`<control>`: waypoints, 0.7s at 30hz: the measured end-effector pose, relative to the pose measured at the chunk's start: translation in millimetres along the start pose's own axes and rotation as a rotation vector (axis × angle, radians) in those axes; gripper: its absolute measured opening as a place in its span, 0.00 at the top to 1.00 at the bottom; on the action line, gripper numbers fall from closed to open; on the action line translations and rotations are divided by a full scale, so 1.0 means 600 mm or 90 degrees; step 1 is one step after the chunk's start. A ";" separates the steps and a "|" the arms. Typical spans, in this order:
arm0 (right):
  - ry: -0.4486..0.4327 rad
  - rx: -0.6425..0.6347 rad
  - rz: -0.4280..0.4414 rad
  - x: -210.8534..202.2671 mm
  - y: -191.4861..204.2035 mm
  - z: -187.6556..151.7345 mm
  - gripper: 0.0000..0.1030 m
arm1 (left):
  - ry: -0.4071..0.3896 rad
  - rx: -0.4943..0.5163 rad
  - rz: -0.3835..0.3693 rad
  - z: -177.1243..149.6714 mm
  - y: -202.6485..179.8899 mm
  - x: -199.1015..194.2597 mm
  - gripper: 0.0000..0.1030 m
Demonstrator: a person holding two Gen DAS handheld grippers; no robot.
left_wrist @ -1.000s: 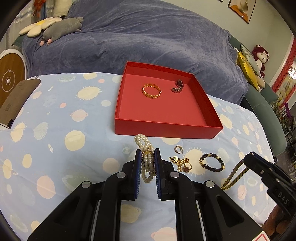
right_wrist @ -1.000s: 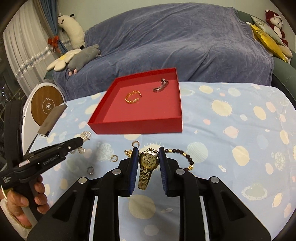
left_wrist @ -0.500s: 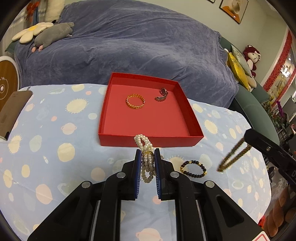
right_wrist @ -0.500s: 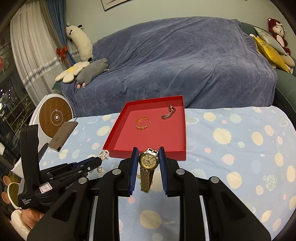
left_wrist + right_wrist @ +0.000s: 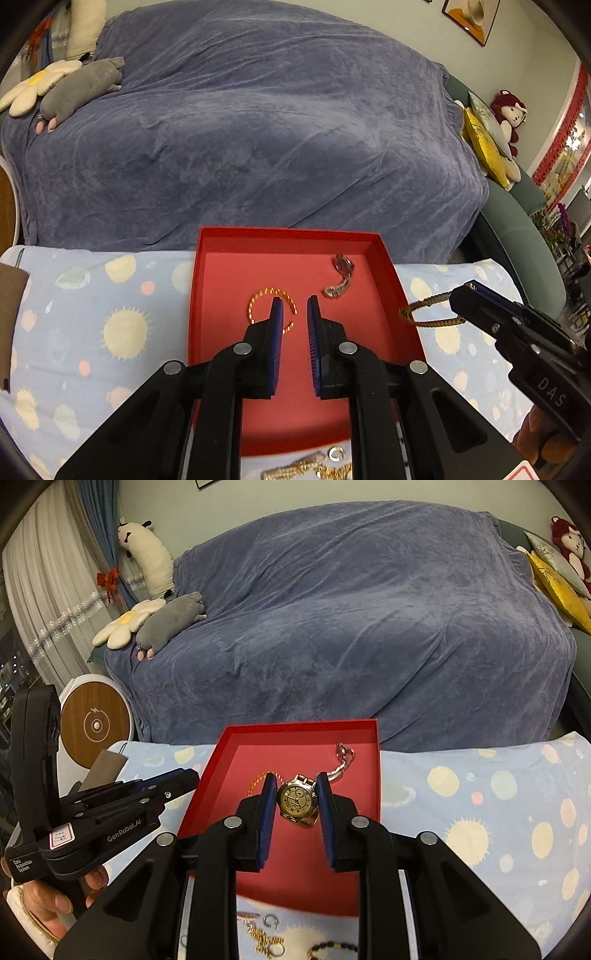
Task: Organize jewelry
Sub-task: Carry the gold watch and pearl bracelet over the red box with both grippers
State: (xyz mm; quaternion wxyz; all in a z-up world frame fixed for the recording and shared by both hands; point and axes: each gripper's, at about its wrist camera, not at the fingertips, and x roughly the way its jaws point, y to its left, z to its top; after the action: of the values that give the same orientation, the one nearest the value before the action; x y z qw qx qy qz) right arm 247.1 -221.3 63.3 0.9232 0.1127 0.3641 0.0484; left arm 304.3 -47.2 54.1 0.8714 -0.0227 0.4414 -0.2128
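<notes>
The gold watch (image 5: 297,801) is pinched at the sides of its round case between the 2 blue pads of the right gripper (image 5: 296,786), dial facing the camera. It hangs above the floor of the red box (image 5: 377,760), not resting on it. From the left wrist view its gold mesh strap (image 5: 430,314) shows as a loop hanging from the right tongs, just past the box's right wall.

The left gripper (image 5: 295,306) is also above the box, on the left side. Its jaws are drawn nearly together, with only a narrow slot between the pads and nothing visible in that slot. A person's hand (image 5: 48,901) holds its handle.

Inside the box lie 2 pieces. A gold chain bracelet (image 5: 258,295) sits near the middle, partly hidden behind the left finger. A silver link watch (image 5: 341,277) lies toward the far right corner. The 2 pieces lie apart.

The box rests on a light blue cloth (image 5: 480,812) printed with suns and planets. On the cloth just in front of the box's near wall lie more pieces: a gold chain (image 5: 264,941), a small open ring (image 5: 271,921) and a dark bead bracelet (image 5: 332,947).

Beyond the table stands a sofa under a blue-grey cover (image 5: 351,627). On its left end lie a grey plush toy (image 5: 170,620) and a daisy-shaped cushion (image 5: 122,627).
</notes>
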 end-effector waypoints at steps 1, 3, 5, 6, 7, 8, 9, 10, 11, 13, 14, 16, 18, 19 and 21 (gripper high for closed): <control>0.000 0.002 -0.001 0.016 -0.002 0.003 0.79 | 0.000 -0.005 0.012 0.008 0.005 0.013 0.90; 0.007 0.000 -0.005 0.050 -0.006 0.005 0.79 | -0.003 -0.013 0.017 0.014 0.016 0.030 0.90; 0.018 0.001 -0.004 0.071 -0.010 -0.002 0.79 | -0.006 -0.015 0.008 0.006 0.025 0.029 0.90; 0.024 -0.002 -0.001 0.078 -0.011 -0.010 0.79 | -0.009 -0.010 0.003 -0.004 0.027 0.023 0.90; 0.028 -0.008 -0.001 0.081 -0.011 -0.017 0.79 | -0.010 -0.003 0.000 -0.014 0.031 0.016 0.90; 0.031 -0.011 -0.002 0.081 -0.013 -0.025 0.79 | -0.009 0.007 -0.006 -0.031 0.031 0.006 0.90; 0.038 -0.011 0.001 0.079 -0.015 -0.034 0.79 | -0.006 0.018 -0.009 -0.046 0.034 -0.002 0.90; 0.043 -0.013 0.003 0.076 -0.017 -0.040 0.79 | -0.002 0.029 -0.006 -0.062 0.036 -0.011 0.89; 0.045 -0.017 0.001 0.070 -0.018 -0.046 0.79 | 0.004 0.042 -0.002 -0.085 0.035 -0.020 0.88; 0.045 -0.028 -0.003 0.056 -0.016 -0.054 0.79 | 0.033 0.069 -0.006 -0.126 0.034 -0.030 0.78; 0.045 -0.032 -0.004 0.051 -0.014 -0.057 0.79 | 0.049 0.077 -0.006 -0.150 0.033 -0.033 0.74; 0.044 -0.035 -0.006 0.038 -0.014 -0.063 0.79 | 0.074 0.095 -0.013 -0.191 0.027 -0.032 0.66; 0.042 -0.032 -0.007 0.030 -0.015 -0.067 0.79 | 0.098 0.127 -0.021 -0.223 0.018 -0.020 0.61; 0.040 -0.031 -0.007 0.025 -0.016 -0.069 0.79 | 0.102 0.139 -0.021 -0.234 0.012 -0.014 0.60; 0.038 -0.028 -0.006 0.019 -0.018 -0.070 0.79 | 0.114 0.162 -0.032 -0.251 0.000 0.003 0.58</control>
State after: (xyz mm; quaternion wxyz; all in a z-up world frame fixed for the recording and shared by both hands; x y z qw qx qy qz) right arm 226.9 -222.7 22.9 0.9146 0.0892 0.3906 0.0551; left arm 187.5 -25.6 -39.1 0.8189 0.0956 0.4858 -0.2902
